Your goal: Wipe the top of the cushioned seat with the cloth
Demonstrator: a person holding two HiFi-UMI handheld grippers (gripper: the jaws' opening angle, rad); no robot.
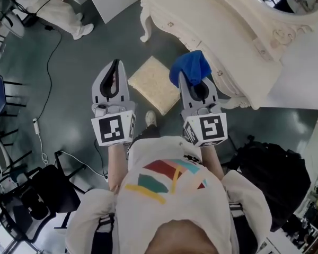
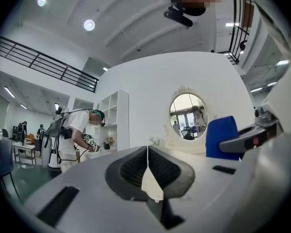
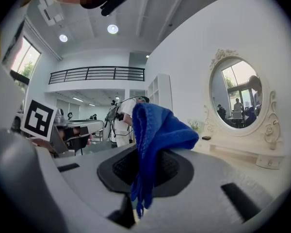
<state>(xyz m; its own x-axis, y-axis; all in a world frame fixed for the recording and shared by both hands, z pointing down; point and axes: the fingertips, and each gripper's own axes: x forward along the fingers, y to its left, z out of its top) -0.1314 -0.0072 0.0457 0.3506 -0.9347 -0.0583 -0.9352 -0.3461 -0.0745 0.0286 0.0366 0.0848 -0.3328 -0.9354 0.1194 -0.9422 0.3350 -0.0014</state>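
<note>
A blue cloth [image 1: 191,67] is bunched at the tip of my right gripper [image 1: 192,80], whose jaws are shut on it. In the right gripper view the cloth [image 3: 157,130] hangs down between the jaws and hides the gap. The cushioned seat [image 1: 154,84], a cream square pad, sits on the floor between the two gripper tips. My left gripper [image 1: 115,67] is held beside it at the left, jaws shut and holding nothing. The left gripper view shows its jaws [image 2: 148,152] meeting along one line, with the cloth [image 2: 222,136] at the right.
A white ornate dressing table [image 1: 212,20] with an oval mirror [image 3: 239,93] stands just beyond the seat. A black bag [image 1: 275,173] lies at the right, black chairs [image 1: 37,194] and a cable [image 1: 47,78] at the left. Another person [image 2: 72,135] stands across the room.
</note>
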